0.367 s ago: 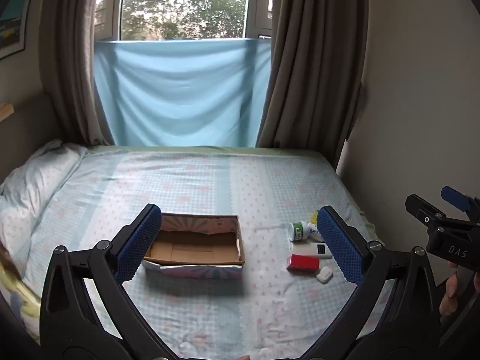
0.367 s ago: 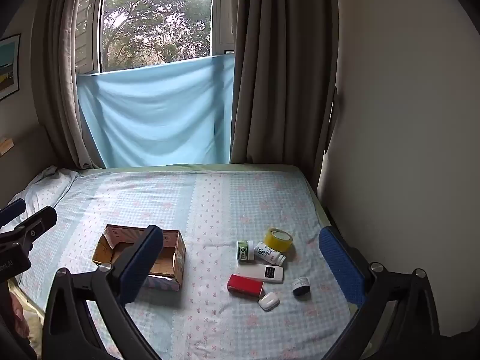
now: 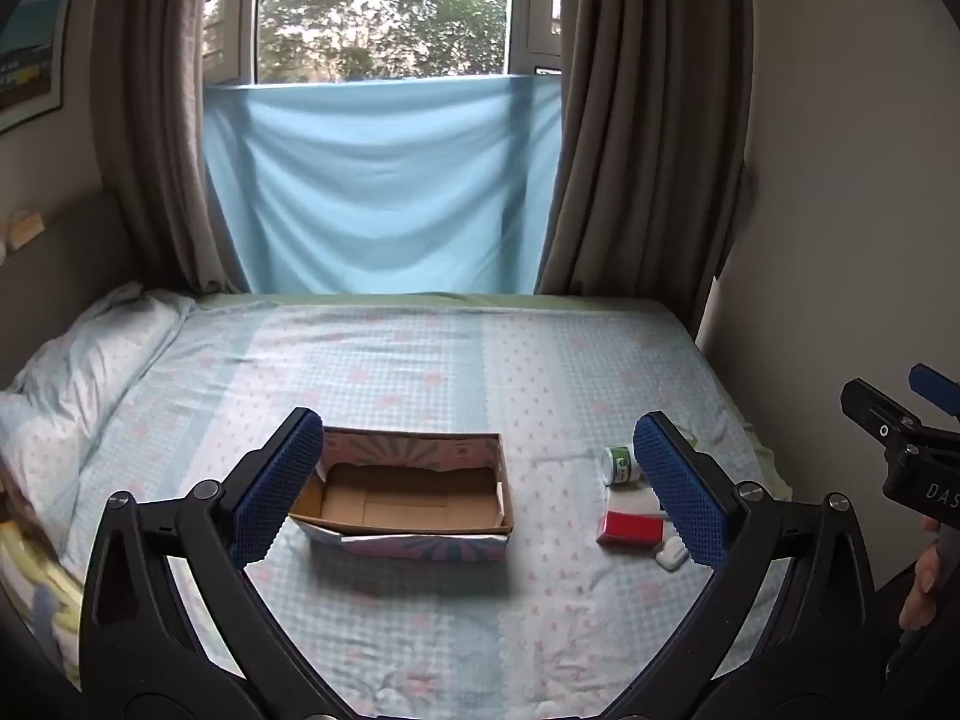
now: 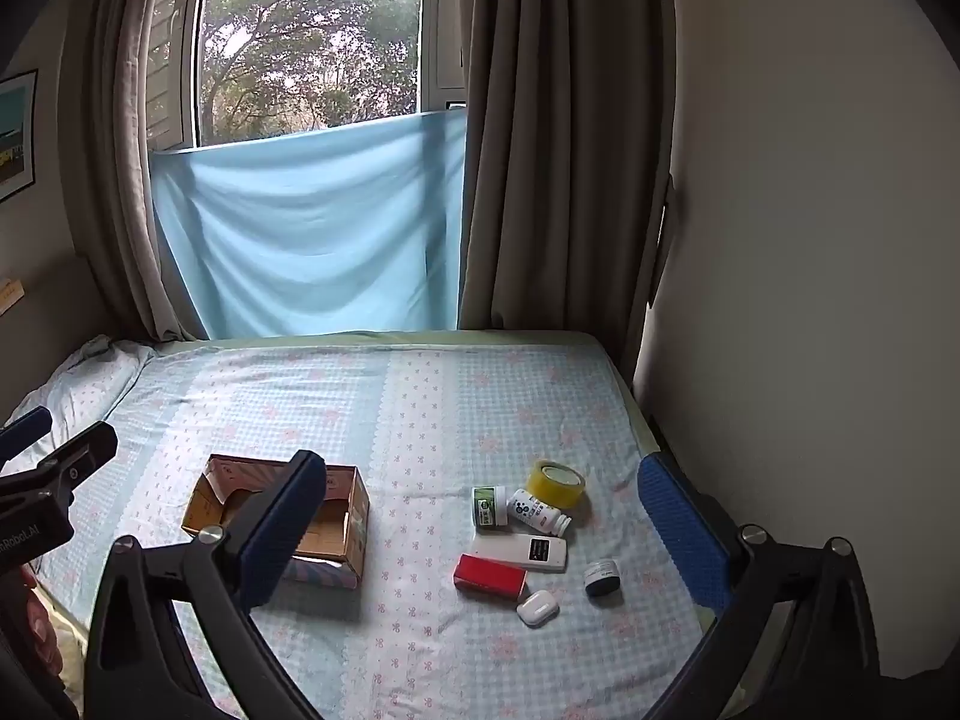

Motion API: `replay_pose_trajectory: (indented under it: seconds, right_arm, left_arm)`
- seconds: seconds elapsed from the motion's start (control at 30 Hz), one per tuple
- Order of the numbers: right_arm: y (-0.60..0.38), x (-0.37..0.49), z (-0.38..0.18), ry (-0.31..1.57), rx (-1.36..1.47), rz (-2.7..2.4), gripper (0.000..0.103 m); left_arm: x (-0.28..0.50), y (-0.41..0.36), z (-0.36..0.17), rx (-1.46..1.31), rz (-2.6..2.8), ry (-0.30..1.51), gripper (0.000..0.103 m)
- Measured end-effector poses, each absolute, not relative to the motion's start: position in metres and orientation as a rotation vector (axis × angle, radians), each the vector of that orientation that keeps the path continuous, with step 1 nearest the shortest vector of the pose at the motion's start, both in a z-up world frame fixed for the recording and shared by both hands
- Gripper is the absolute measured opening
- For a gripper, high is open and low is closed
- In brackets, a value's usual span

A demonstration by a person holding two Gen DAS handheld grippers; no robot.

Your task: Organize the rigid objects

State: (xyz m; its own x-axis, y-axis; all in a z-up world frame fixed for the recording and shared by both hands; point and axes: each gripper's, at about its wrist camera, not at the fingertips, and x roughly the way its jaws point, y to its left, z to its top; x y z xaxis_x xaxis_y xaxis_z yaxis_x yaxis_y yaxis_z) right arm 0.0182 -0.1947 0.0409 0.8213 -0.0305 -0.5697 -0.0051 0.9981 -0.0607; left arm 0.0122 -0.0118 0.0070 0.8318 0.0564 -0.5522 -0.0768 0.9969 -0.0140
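Observation:
An open cardboard box (image 3: 414, 492) (image 4: 336, 510) sits empty on the bed. To its right lies a cluster: a yellow tape roll (image 4: 555, 483), a green-capped jar (image 4: 489, 505) (image 3: 619, 465), a white bottle (image 4: 538, 511), a white remote (image 4: 534, 551), a red box (image 4: 489, 577) (image 3: 630, 529), a white earbud case (image 4: 537, 607) (image 3: 671, 553) and a small dark jar (image 4: 602, 577). My left gripper (image 3: 480, 492) is open and empty, above the box's near side. My right gripper (image 4: 480, 534) is open and empty, short of the cluster.
The bed (image 3: 480, 360) has a checked blue sheet, with a pillow (image 3: 78, 372) at the left. A wall (image 4: 810, 300) runs along the bed's right edge. Curtains and a blue cloth (image 3: 384, 180) hang at the far end.
Both grippers have shifted slightly forward over the bed; the box and the cluster look a little closer. Nothing on the bed has moved.

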Motion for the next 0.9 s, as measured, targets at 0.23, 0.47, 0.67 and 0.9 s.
replay_pose_trajectory:
  seconds: [0.23, 0.47, 0.67, 0.9]
  right_arm:
    - [-0.1973, 0.0213, 0.0368, 0.593, -0.061, -0.015, 0.103]
    - [-0.2003, 0.0205, 0.0353, 0.583, -0.058, -0.019, 0.103]
    - [-0.1986, 0.0211, 0.0346, 0.585, -0.055, -0.025, 0.103]
    - [-0.1999, 0.0215, 0.0340, 0.585, -0.054, -0.024, 0.103]
  left_arm:
    - [0.0102, -0.0112, 0.0082, -0.024, 0.064, 0.547, 0.103]
    - [0.0063, -0.0064, 0.0099, -0.027, 0.059, 0.523, 0.103]
    - [0.0054, -0.0066, 0.0073, -0.020, 0.061, 0.514, 0.103]
    - [0.0045, -0.0049, 0.0067, -0.015, 0.065, 0.508, 0.103]
